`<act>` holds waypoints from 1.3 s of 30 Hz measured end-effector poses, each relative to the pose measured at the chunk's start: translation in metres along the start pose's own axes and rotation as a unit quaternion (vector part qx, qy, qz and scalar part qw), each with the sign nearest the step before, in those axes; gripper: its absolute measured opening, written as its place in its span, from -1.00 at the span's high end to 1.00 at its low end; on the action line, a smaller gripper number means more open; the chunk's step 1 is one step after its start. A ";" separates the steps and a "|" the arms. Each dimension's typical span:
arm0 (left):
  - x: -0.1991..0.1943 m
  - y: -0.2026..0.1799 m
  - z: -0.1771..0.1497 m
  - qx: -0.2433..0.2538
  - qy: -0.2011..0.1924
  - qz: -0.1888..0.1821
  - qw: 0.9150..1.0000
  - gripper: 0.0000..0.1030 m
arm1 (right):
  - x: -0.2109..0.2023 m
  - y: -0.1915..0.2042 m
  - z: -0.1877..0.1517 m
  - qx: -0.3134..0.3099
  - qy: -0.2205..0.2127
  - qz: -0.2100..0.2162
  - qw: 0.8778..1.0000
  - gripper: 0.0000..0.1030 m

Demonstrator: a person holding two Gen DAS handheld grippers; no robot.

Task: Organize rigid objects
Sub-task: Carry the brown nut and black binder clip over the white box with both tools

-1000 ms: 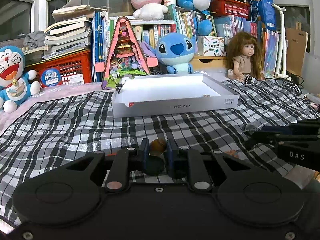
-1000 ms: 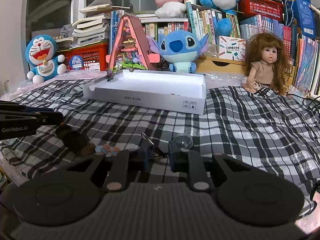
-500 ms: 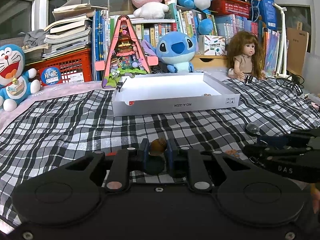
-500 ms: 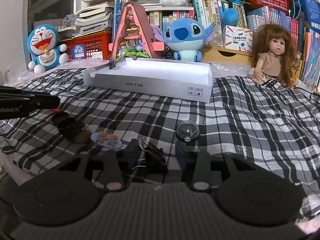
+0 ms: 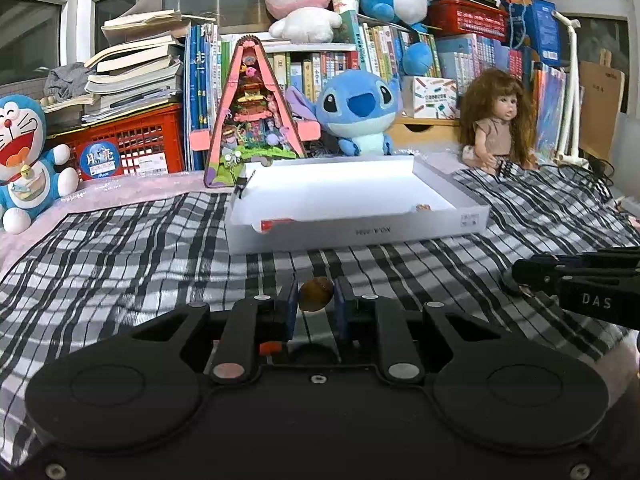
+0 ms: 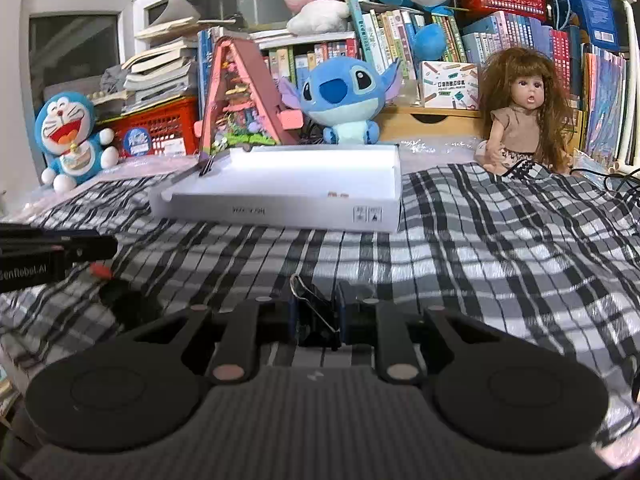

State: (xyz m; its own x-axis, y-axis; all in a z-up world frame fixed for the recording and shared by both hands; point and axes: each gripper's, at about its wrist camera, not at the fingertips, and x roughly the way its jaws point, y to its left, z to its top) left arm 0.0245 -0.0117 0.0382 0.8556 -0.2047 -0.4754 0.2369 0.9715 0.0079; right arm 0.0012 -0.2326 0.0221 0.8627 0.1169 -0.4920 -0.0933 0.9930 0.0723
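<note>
My left gripper (image 5: 316, 300) is shut on a small brown nut-like ball (image 5: 316, 293), held just above the checked cloth. My right gripper (image 6: 317, 312) has its jaws closing on a black binder clip (image 6: 314, 314), and the pads press on its sides. The white shallow box (image 5: 356, 234) lies straight ahead on the cloth, also seen as the white box (image 6: 280, 208) in the right wrist view. Another black clip (image 5: 242, 184) is clamped to its far left corner, and a small orange piece (image 5: 424, 207) lies inside. Each gripper shows in the other's view: right gripper (image 5: 560, 276), left gripper (image 6: 60, 248).
Plush toys, a doll (image 5: 496, 128), a pink triangular model (image 5: 250, 120), books and red crates (image 5: 132, 144) line the back. A dark round object (image 6: 120, 300) and a small red piece (image 6: 100, 270) lie on the cloth under the left gripper. Cables trail at the far right.
The right gripper opened around the binder clip on the cloth, then shut on it and lifted it. The clear dome has dropped out of its view. The left gripper kept hold of the brown ball.
</note>
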 end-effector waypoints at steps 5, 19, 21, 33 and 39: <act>0.015 0.007 0.020 -0.010 0.000 0.001 1.000 0.65 | 0.010 -0.001 0.020 0.008 0.000 -0.005 1.000 0.54; 0.069 0.031 0.069 -0.043 0.026 -0.009 0.999 0.65 | 0.048 -0.007 0.070 0.035 0.014 0.002 0.999 0.54; 0.078 0.034 0.075 -0.047 0.035 -0.011 0.998 0.65 | 0.055 -0.009 0.077 0.042 0.020 0.001 0.999 0.54; 0.134 0.051 0.100 -0.083 0.080 -0.013 0.993 0.65 | 0.095 -0.026 0.111 0.096 0.042 0.010 0.994 0.54; 0.163 0.057 0.110 -0.089 0.104 -0.004 0.991 0.65 | 0.118 -0.026 0.129 0.112 0.050 0.016 0.992 0.54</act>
State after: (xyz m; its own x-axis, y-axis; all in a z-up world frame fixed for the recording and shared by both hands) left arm 0.2281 -0.0025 0.0574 0.7360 -0.2016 -0.6462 0.1420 0.9794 -0.1438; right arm 0.1697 -0.2470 0.0739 0.8060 0.1613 -0.5696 0.0021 0.9614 0.2752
